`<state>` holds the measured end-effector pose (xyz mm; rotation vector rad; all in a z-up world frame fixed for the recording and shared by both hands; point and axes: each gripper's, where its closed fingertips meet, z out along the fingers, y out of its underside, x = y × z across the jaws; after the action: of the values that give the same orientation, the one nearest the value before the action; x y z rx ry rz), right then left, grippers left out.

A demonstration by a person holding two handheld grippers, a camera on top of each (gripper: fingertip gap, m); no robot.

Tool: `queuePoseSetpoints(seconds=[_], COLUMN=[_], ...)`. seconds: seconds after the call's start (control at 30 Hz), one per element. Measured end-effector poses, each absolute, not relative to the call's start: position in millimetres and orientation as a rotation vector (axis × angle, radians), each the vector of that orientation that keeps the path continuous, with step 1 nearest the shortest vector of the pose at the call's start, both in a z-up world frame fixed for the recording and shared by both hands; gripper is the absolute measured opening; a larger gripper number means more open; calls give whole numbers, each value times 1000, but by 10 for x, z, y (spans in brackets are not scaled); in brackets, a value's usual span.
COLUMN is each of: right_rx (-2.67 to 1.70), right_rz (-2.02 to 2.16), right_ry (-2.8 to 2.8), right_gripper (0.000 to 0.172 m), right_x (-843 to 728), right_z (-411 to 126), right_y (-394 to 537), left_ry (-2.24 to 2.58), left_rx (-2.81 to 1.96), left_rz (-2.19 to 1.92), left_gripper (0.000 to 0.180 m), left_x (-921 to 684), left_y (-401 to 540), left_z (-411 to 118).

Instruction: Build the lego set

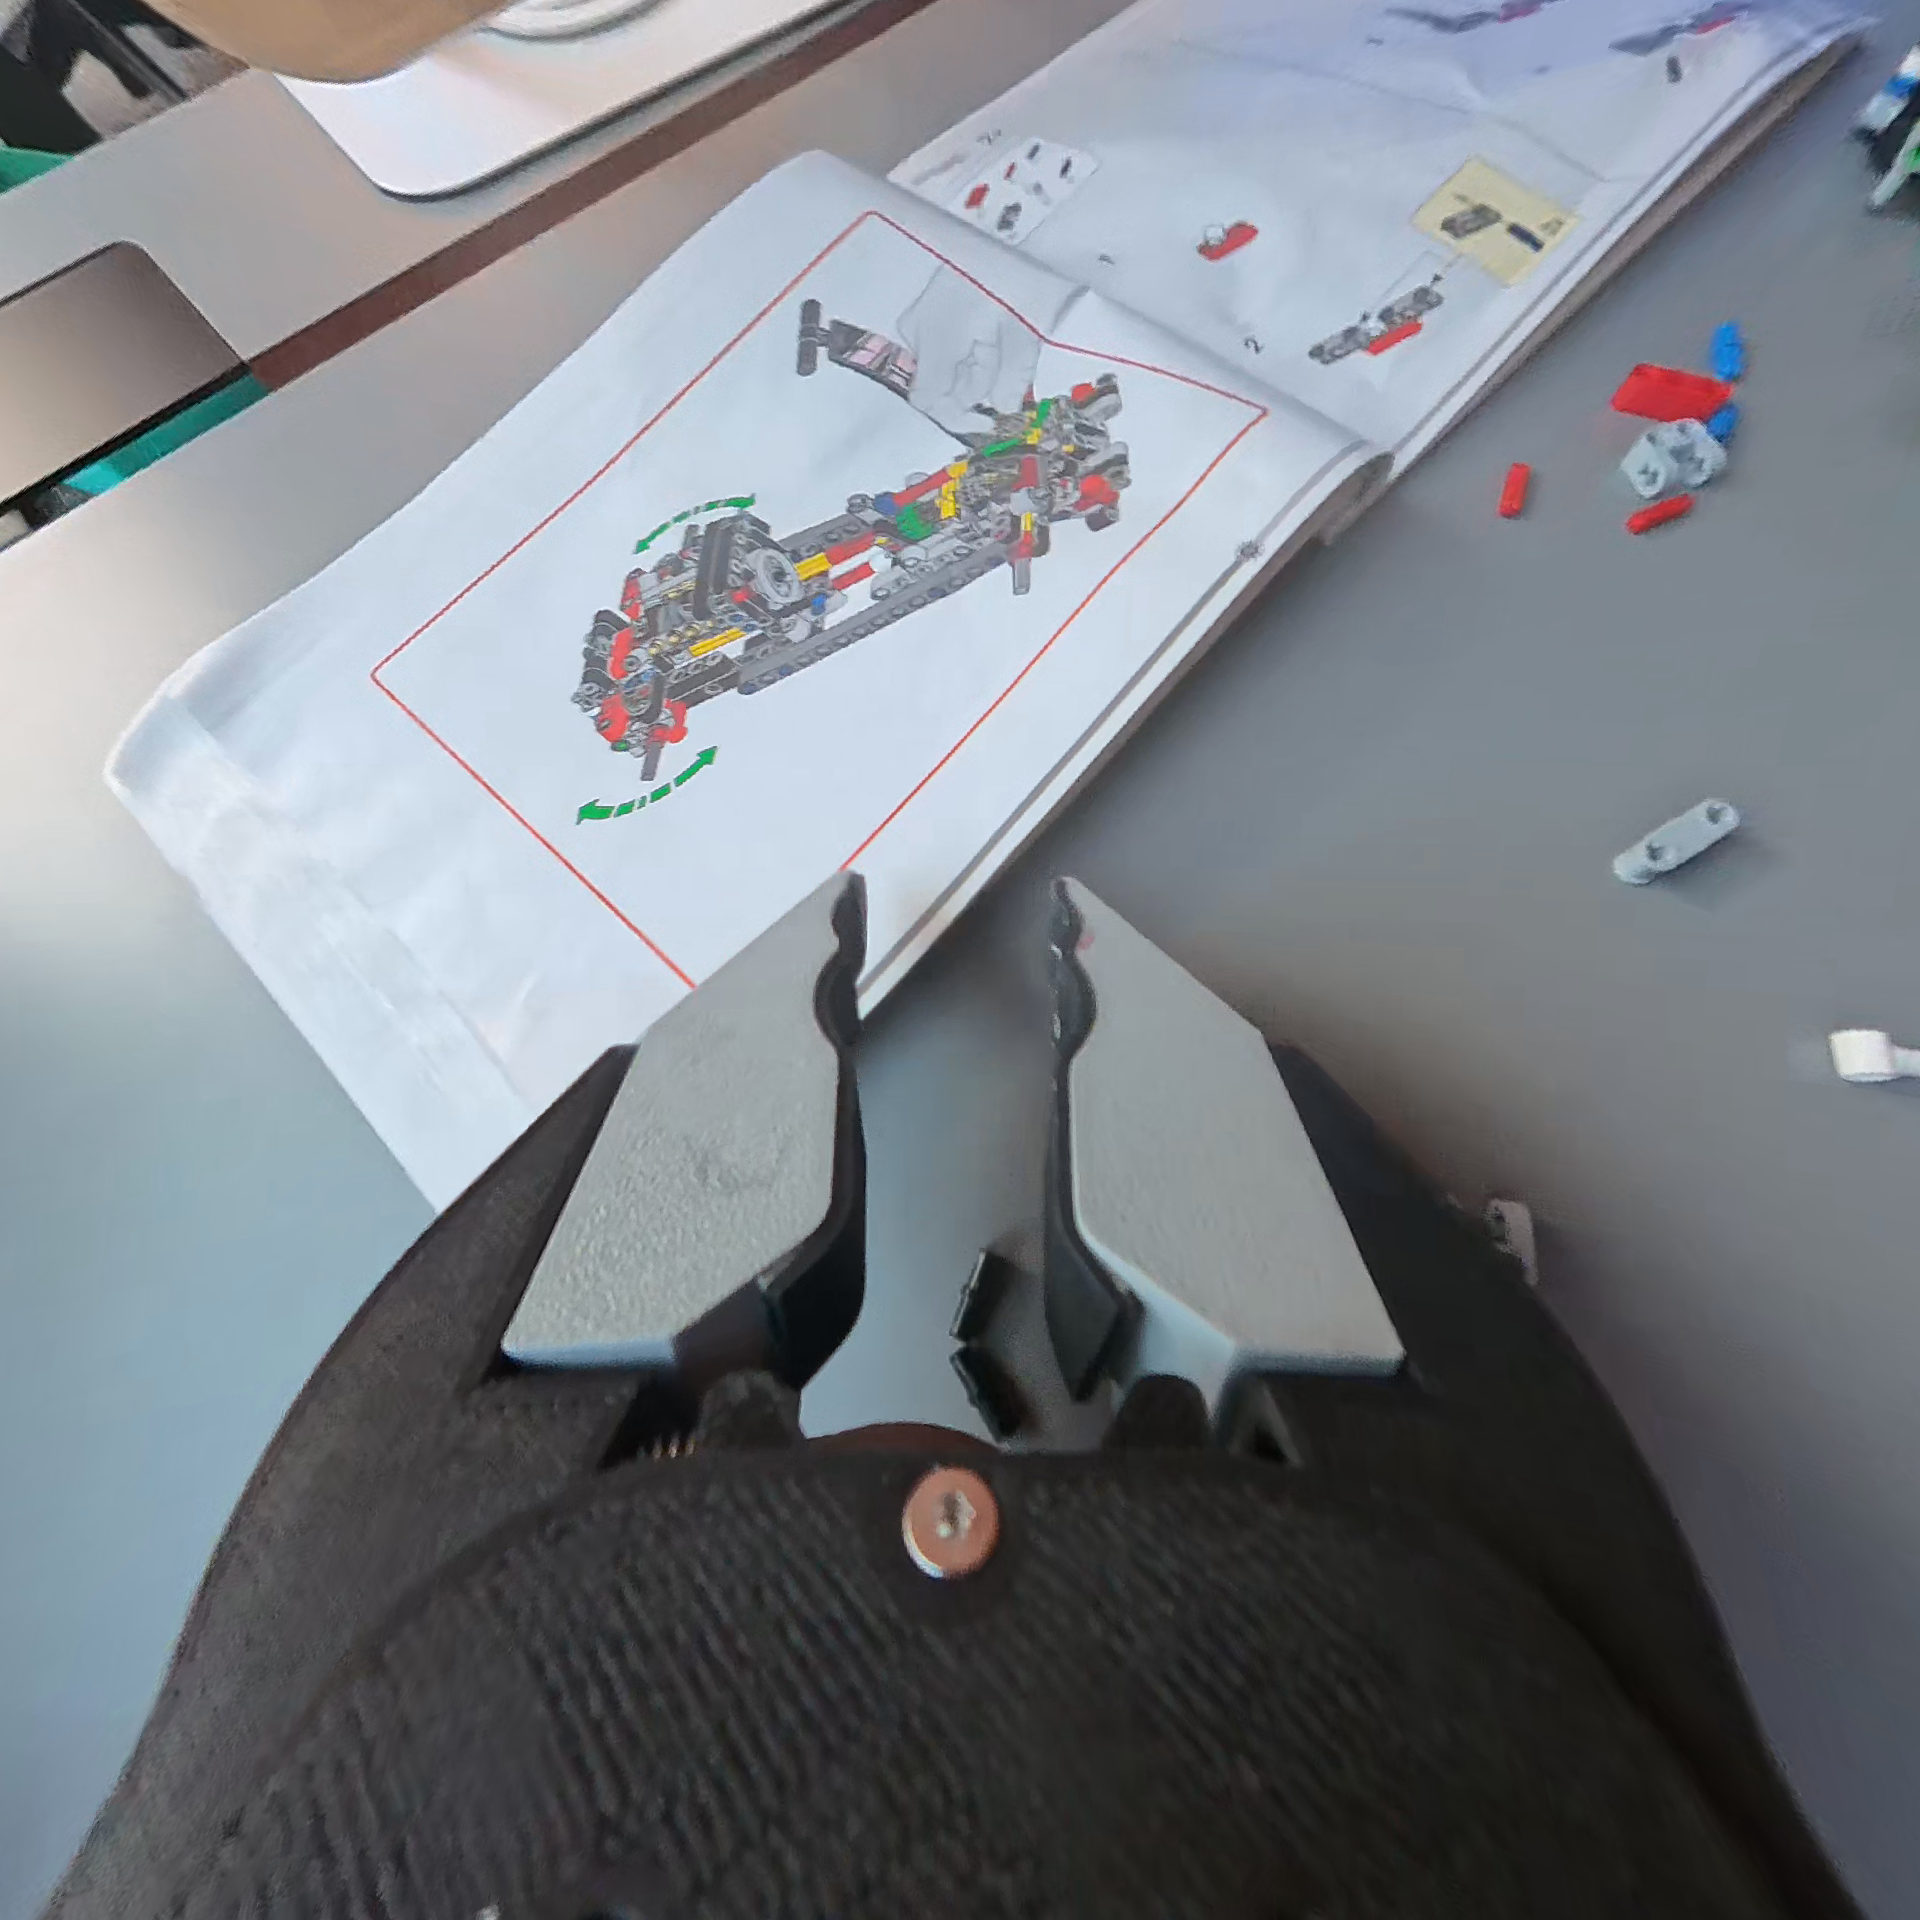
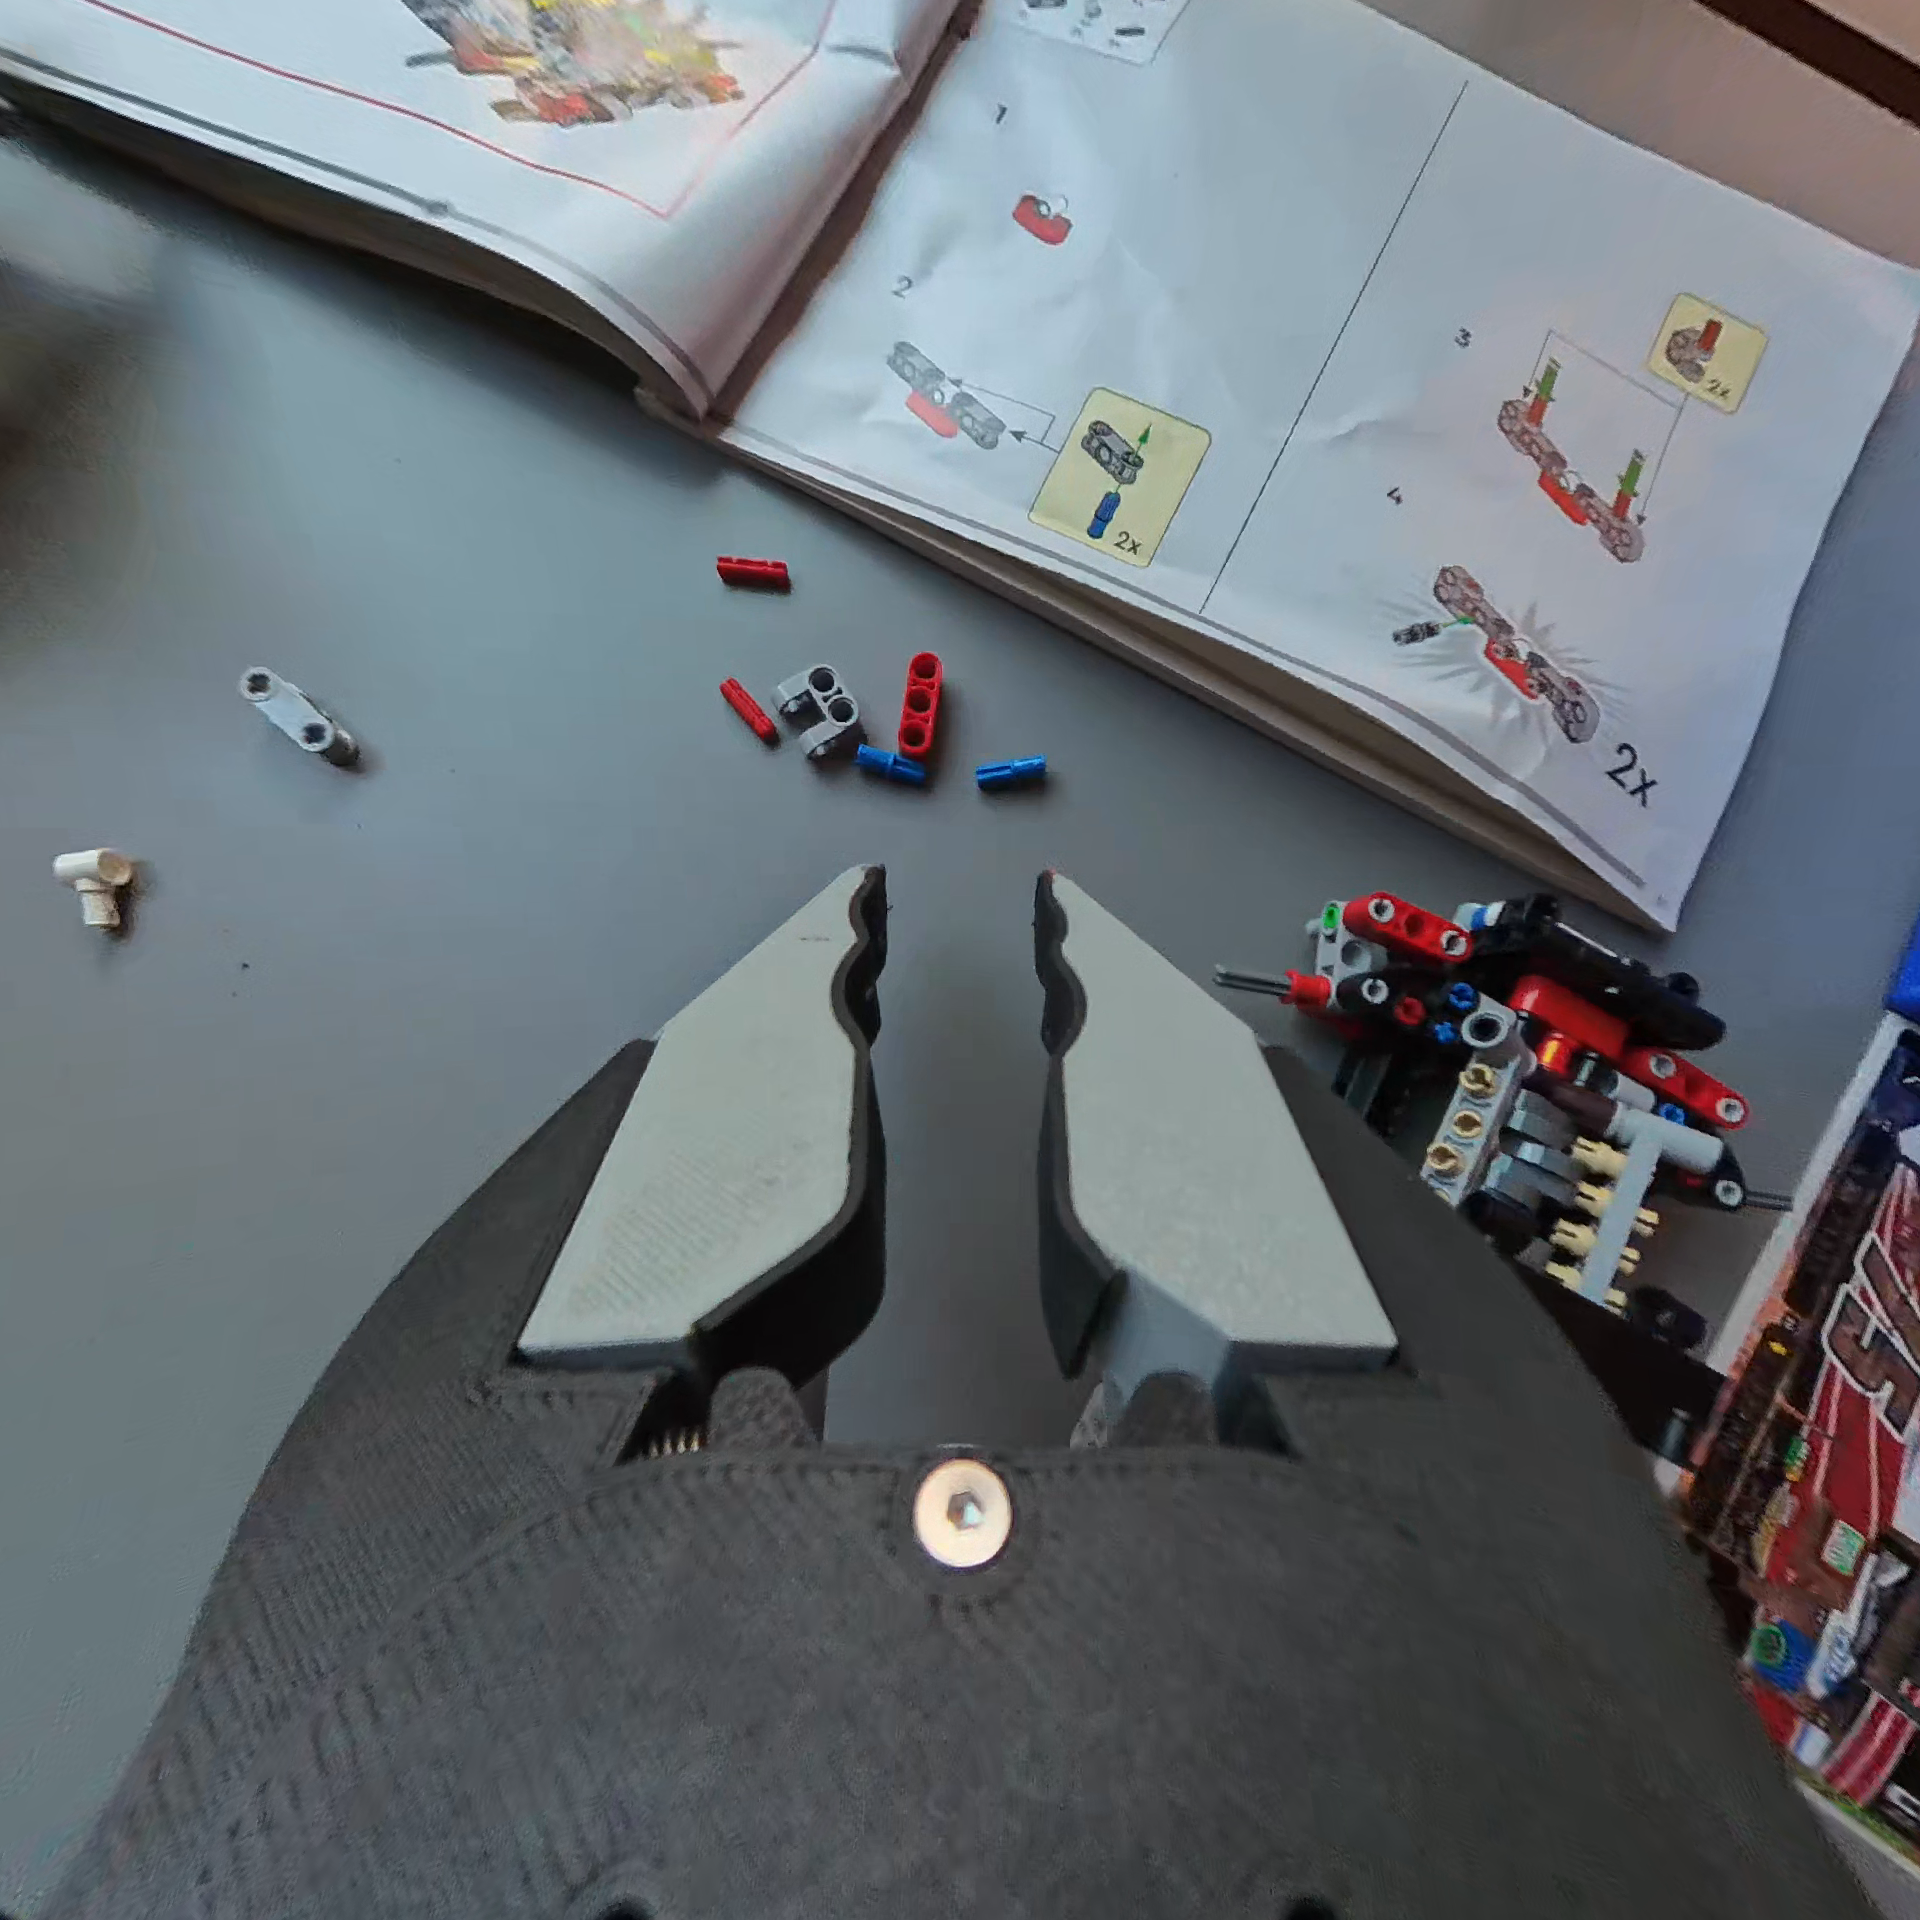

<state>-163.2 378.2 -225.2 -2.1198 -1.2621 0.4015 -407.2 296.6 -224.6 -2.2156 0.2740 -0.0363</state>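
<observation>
Grey wavy-padded left gripper (image 1: 956, 894) gapes bare

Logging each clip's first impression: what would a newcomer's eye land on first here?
The open instruction booklet with its colourful model drawing fills the grey table ahead of the empty, open left tool. Loose red, blue and grey bricks lie just ahead of the open right tool, a half-built model at its right.
</observation>
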Motion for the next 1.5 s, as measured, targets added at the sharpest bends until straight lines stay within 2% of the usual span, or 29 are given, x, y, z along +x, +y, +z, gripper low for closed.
queuePoseSetpoints(seconds=[0.13,0.27,0.47,0.6,0.7,0.77,0.8,0.93,1.3,1.4,1.5], right_rx=[-2076,-2109,-2111,-2127,-2122,-2127,-2124,-2095,-2161,-2124,-2069], right_rz=[455,507,462,386,307,238,193,-23,-68,55,247], right_ry=[-1332,-1339,-1299,-1286,-1251,-1248,-1249,-1265,-1184,-1214,-1256], right_gripper=[25,27,27,24,17,1,0,0,0,0,3], right_x=[-1746,-1837,-1856,-1784,-1673,-1587,-1548,-1359,-934,-1067,-1284], right_z=[-2124,-2280,-2397,-2487,-2502,-2512,-2516,-2516,-2505,-2424,-2298], right_y=[3607,3554,3661,3726,3804,3854,3882,3983,4118,4008,3825], left_ry=[334,362,322,311,295,272,263,237,233,226,209], left_rx=[-2274,-2326,-2347,-2341,-2339,-2339,-2338,-2332,-2321,-2322,-2310], left_rz=[22,54,41,95,113,113,111,110,99,67,52], left_gripper=[32,34,3,0,0,0,0,1,3,18,25], left_x=[-4045,-4078,-4166,-4236,-4277,-4308,-4320,-4338,-4313,-4306,-4340], left_y=[3023,3052,3021,3022,3026,3030,3029,3019,2993,2975,2953], left_z=[-2335,-2442,-2465,-2462,-2460,-2458,-2458,-2454,-2450,-2434,-2369])
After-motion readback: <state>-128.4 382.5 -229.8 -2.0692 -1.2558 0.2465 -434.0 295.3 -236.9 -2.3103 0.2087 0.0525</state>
